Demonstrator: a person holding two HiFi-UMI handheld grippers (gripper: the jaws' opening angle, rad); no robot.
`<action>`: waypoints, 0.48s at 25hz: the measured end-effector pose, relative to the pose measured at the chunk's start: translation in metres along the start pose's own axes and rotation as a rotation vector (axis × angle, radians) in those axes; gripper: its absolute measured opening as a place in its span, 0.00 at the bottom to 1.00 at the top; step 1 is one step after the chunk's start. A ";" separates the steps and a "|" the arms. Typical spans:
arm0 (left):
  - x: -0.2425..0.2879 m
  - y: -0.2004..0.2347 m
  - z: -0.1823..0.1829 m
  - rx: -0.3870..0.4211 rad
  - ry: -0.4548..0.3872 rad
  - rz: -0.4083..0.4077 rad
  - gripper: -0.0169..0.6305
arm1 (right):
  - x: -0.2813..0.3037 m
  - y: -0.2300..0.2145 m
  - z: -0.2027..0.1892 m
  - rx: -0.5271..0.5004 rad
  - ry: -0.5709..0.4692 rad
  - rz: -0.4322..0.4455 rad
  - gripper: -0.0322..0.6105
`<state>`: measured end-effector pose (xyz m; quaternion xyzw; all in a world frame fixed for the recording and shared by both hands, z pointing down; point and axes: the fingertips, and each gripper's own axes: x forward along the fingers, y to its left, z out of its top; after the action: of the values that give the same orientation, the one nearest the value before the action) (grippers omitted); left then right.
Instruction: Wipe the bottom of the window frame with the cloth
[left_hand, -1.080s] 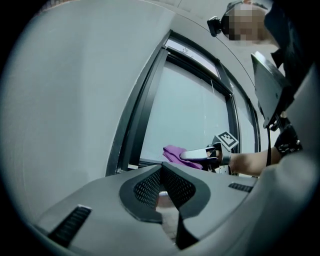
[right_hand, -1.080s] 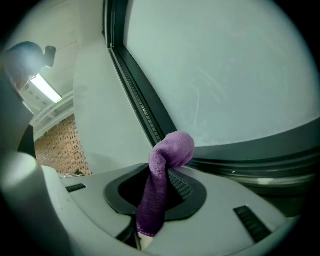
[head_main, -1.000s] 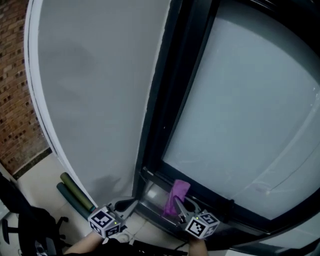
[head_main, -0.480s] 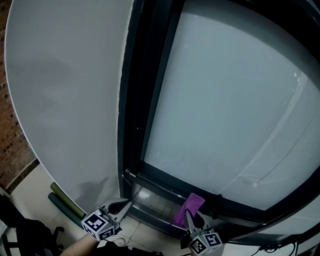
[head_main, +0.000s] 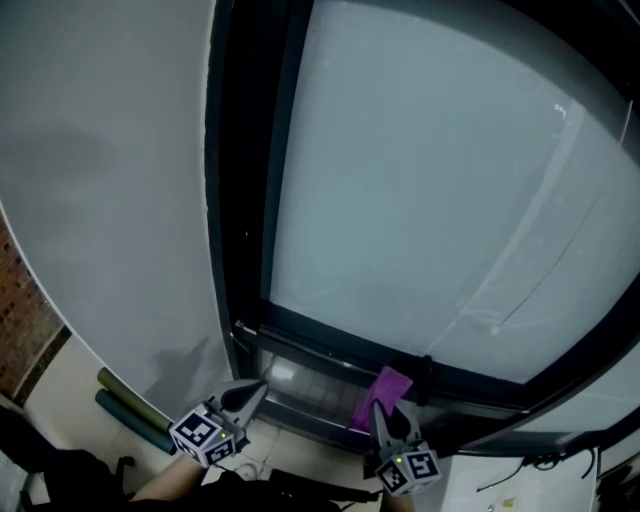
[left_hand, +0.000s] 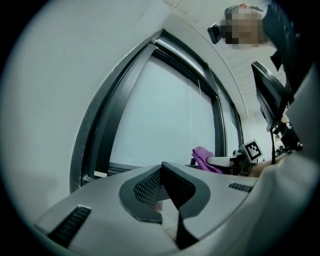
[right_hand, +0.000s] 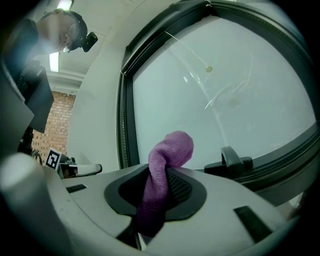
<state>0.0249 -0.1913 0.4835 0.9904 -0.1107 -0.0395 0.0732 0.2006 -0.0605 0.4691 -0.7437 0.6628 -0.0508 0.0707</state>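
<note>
Pinching the purple cloth (right_hand: 165, 165) between its jaws, the right tool (head_main: 380, 412) has the bunched end poking out past its tips. In the head view the cloth (head_main: 381, 393) sits at about 6 o'clock, at the bottom rail of the window frame (head_main: 310, 383); whether it actually presses on the rail I cannot tell. The dark latch (head_main: 425, 378) stands just at 3 o'clock of the cloth.

The left tool (head_main: 250, 393) has its jaws together on nothing and points at the frame's lower corner, near 7 o'clock.

To wipe well, I would lean the protruding fold down into the rail channel so that fabric, not jaw tips, meets the metal. Draw it along the rail in one steady pass, ease around the latch, and hold the empty tool clear of the sweep.
</note>
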 end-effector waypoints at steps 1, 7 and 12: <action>-0.001 0.001 0.000 0.001 0.000 0.003 0.03 | 0.000 0.002 -0.001 -0.003 0.002 0.001 0.18; -0.010 0.011 -0.002 -0.013 0.003 0.038 0.03 | 0.004 0.016 -0.008 -0.014 0.029 0.019 0.18; -0.014 0.017 -0.001 -0.021 0.003 0.059 0.03 | 0.011 0.020 -0.005 -0.011 0.027 0.037 0.18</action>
<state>0.0079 -0.2048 0.4884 0.9859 -0.1393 -0.0370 0.0848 0.1813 -0.0735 0.4703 -0.7309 0.6777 -0.0556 0.0587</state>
